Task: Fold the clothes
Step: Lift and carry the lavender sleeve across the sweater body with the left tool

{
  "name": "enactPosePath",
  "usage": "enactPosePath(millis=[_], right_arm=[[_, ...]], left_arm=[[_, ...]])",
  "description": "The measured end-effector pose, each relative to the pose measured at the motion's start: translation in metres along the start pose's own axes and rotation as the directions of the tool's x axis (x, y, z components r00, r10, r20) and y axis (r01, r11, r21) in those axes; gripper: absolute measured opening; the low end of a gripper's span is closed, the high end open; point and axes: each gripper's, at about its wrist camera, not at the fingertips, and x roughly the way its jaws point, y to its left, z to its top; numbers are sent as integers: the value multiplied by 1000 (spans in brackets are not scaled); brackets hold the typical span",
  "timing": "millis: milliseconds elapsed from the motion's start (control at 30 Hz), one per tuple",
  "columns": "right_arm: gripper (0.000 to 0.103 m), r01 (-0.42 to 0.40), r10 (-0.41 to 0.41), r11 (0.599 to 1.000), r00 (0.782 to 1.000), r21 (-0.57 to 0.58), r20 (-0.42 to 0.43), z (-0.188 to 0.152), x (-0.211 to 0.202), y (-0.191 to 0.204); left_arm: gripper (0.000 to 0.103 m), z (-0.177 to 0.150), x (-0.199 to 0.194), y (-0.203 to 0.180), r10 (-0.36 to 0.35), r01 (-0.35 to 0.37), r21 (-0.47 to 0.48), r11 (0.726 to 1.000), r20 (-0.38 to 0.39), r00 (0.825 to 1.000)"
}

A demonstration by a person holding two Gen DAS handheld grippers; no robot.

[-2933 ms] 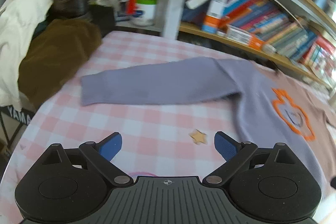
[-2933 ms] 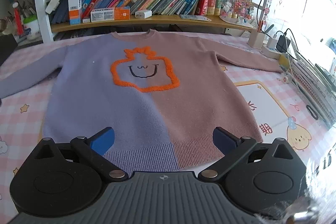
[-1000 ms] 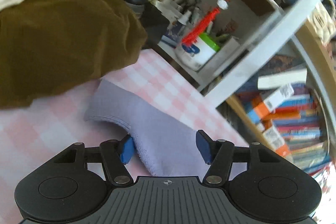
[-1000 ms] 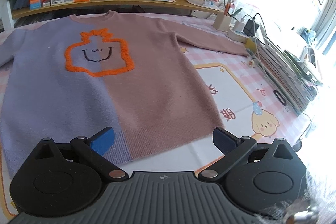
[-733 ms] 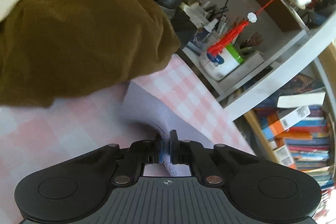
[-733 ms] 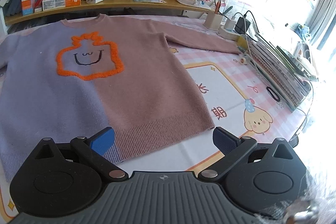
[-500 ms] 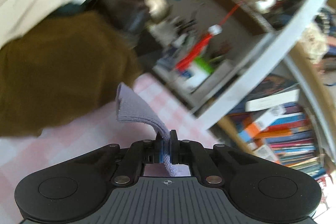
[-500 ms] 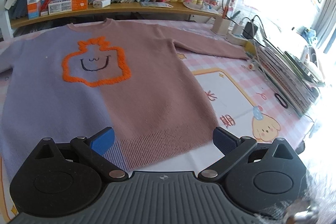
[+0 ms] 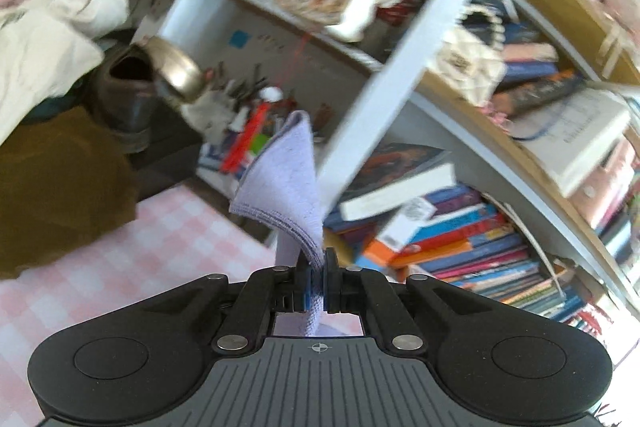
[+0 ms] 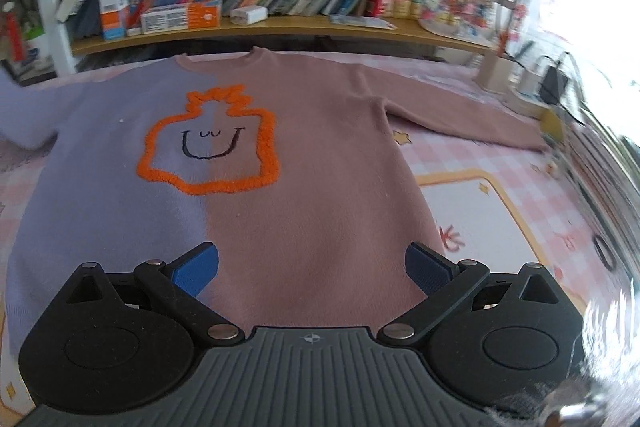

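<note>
Sweater: soft matt knit, fuzzy orange outline; tabletop cover smooth; left gripper: matt black plastic, ribbed housing; shelf: wood.

Half-lavender, half-pink sweater, front up on the table

It lies flat, neck toward the bookshelf, with an orange fuzzy outline around a smiling face on the chest. The pink sleeve stretches out sideways; the lavender cuff is raised off the cloth, pinched and standing upright.
</note>
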Motion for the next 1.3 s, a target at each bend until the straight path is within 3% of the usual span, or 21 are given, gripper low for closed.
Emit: enactPosePath(millis=[333,733,1000,1300], right_arm=[[101,-155,156,987,988,-47,15,6,14,-72],[101,-213,213,977,977,-32,-8,5,28,-124],[101,-212,211,977,977,-24,-39,2,39,-145],[101,-172,172,985,984,-7,-51,-1,45,-162]], left_arm=[[3,-36,-4,-125,-41,39,173,984,6,999],[3,-97,40,-227,-38,67,335,940,-92,995],[3,-147,68,-265,-8,86,435,896,-178,984],[3,-188,95,-276,45,81,473,877,-250,967]])
